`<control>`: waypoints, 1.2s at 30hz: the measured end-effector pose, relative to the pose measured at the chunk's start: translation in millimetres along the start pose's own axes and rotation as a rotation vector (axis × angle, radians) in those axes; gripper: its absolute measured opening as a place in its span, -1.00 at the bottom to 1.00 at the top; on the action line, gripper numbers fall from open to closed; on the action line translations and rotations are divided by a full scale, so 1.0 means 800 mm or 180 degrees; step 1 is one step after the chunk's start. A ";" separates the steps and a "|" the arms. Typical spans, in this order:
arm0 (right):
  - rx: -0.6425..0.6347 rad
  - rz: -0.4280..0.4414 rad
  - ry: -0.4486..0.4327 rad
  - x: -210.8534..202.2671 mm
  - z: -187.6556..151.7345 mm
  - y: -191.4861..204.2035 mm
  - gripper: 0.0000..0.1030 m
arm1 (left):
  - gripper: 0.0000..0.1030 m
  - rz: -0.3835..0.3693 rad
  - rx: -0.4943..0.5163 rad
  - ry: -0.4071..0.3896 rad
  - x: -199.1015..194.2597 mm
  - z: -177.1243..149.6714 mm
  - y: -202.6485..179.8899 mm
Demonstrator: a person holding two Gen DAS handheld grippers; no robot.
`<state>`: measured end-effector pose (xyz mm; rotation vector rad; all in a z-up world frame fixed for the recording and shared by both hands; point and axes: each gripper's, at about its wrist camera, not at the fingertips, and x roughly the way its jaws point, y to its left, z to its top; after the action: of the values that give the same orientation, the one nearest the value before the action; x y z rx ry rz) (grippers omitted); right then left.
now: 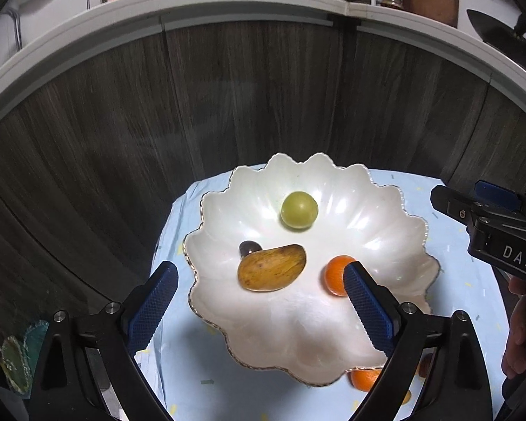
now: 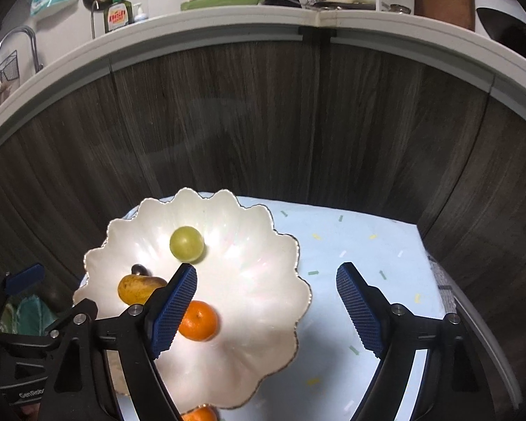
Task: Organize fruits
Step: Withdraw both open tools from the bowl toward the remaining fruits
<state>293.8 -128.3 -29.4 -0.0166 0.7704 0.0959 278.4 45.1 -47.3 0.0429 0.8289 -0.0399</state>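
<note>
A white scalloped dish (image 1: 364, 193) (image 2: 263, 245) stands on a pale blue cloth. In it lie a green round fruit (image 1: 299, 209) (image 2: 186, 244), a yellow-brown mango (image 1: 271, 267) (image 2: 136, 288), a small dark fruit (image 1: 249, 247) (image 2: 140, 269) and an orange (image 1: 335, 273) (image 2: 200, 321). My left gripper (image 1: 261, 273) hangs open above the dish, over the mango, with nothing between its pads. My right gripper (image 2: 266, 277) is open over the dish's right rim, empty. Another orange (image 1: 364, 379) (image 2: 200, 414) lies on the cloth before the dish.
The cloth-covered stool (image 2: 368, 245) stands against a dark wood cabinet front (image 1: 228, 98) under a white counter edge. Dishes, a soap bottle (image 2: 117, 15) and a tap sit on the counter. A person's hand (image 1: 522, 333) holds the right gripper.
</note>
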 end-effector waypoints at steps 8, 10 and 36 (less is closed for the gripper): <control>0.0068 -0.0054 -0.0118 -0.038 -0.012 -0.017 0.60 | 0.89 -0.0045 0.0084 -0.0120 -0.032 -0.005 -0.017; 0.0099 -0.0093 -0.0149 -0.048 -0.018 -0.023 0.60 | 0.89 -0.0072 0.0103 -0.0128 -0.038 -0.008 -0.021; 0.0002 -0.0227 -0.0460 -0.119 -0.086 -0.048 0.77 | 0.89 -0.0247 0.0328 -0.0139 -0.080 -0.061 -0.072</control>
<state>181.7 -177.3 -13.3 -0.0362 0.6246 0.0287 196.2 -8.6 -34.6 0.1066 0.7843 -0.1560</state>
